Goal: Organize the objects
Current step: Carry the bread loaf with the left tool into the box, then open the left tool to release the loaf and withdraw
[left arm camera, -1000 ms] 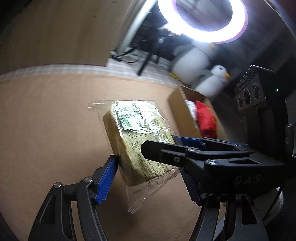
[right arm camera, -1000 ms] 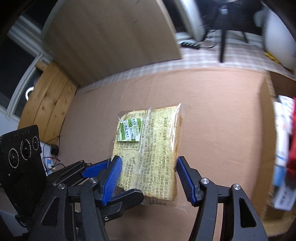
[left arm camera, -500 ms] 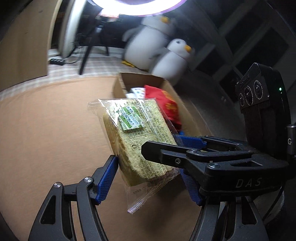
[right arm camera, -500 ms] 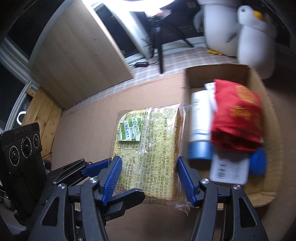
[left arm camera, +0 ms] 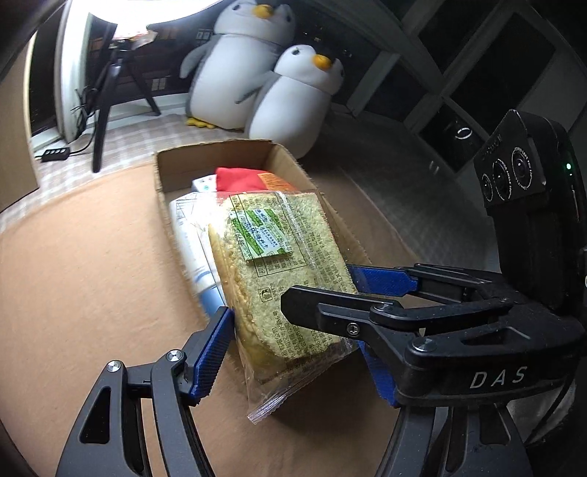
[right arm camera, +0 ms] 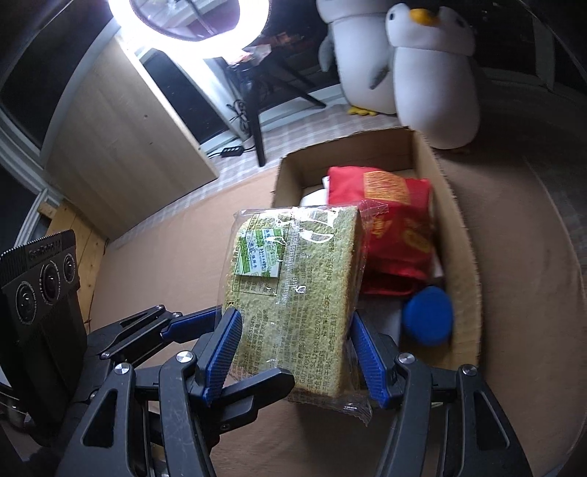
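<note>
Brown worktop (left arm camera: pixel 73 275), dim room; ring light (right arm camera: pixel 183 22) and two plush penguins (left arm camera: pixel 264 73) at the far side.

Item 1: bread (right arm camera: pixel 293 293), sliced, in a clear wrapper with a green label. Held clear of the worktop, long axis running away from both claws, near end between the pads, far end over the near-left part of the box.

Item 2: left claw (left arm camera: pixel 293 330). Clenched on the bread's near end, blue pads on its two sides.

Item 3: right claw (right arm camera: pixel 297 352). Likewise grasping the bread, pads pressed on its two long edges, crossing the left claw's grip.

Item 4: cardboard box (right arm camera: pixel 462 257), open-topped, just beyond and right of the bread. Contents: red bag (right arm camera: pixel 389 220), white tube (left arm camera: pixel 190 235), blue cap (right arm camera: pixel 427 319).

Relation governing the next move, as judged: free room in the box lies ahead and to the left of the red bag, along the tube; both hands appear equally near, so the bread would go forward and down lengthwise.
</note>
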Available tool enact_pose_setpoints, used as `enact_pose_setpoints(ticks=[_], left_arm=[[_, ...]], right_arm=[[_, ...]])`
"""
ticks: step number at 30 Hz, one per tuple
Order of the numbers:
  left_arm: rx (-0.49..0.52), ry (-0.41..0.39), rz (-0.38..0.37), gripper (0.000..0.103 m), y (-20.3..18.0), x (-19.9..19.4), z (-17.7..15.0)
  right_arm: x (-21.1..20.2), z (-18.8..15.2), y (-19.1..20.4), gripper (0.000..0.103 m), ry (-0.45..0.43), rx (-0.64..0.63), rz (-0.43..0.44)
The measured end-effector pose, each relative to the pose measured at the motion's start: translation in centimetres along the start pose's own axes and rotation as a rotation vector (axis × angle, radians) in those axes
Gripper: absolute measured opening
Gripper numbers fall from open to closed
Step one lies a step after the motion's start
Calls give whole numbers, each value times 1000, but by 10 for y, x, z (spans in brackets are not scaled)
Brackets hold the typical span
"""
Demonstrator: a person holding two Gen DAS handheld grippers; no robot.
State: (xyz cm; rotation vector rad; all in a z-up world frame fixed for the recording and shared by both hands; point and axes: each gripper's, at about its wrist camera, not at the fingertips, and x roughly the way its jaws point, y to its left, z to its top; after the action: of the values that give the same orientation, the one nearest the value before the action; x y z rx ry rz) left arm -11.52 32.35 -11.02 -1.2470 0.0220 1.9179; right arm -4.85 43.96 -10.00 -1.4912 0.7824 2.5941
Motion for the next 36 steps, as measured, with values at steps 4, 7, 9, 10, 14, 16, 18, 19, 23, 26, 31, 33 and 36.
enact_pose_setpoints(ticks=[4,7,9,10,14,16,18,19,23,26,31,33,36], left_arm=[[17,8,0,72,-9,11,5],[29,11,5,72,-14,19,9],[40,14,13,72,-17,23,11],[43,16,16,72,-17,26,12],[53,29,19,72,-19,32,13],[60,28,33,72,-20,31,12],[60,28,34,72,-18,30,11],[58,27,36,72,-17,29,11],[45,19,41,72,-11,23,9],[35,16,46,72,-6,17,6],[14,8,59,72,6,2,-2],[7,4,66,72,12,-5,-6],[4,-6,89,72,19,-19,-14]], right_arm=[[-2,2,-15,58,-2,12,-8],[-3,3,-23,58,-5,17,-12],[-3,4,-28,58,-6,19,-15],[-3,5,-30,58,-4,20,-16],[-3,7,-35,58,-1,18,-24],[-6,8,-36,58,-8,17,-42],[-10,10,-38,58,-22,18,-53],[-12,11,-40,58,-26,22,-52],[-16,12,-42,58,-35,27,-55],[-18,10,-42,58,-37,33,-55],[-20,4,-39,58,-39,42,-58],[-20,2,-36,58,-39,40,-63],[-21,-2,-29,58,-43,37,-67]])
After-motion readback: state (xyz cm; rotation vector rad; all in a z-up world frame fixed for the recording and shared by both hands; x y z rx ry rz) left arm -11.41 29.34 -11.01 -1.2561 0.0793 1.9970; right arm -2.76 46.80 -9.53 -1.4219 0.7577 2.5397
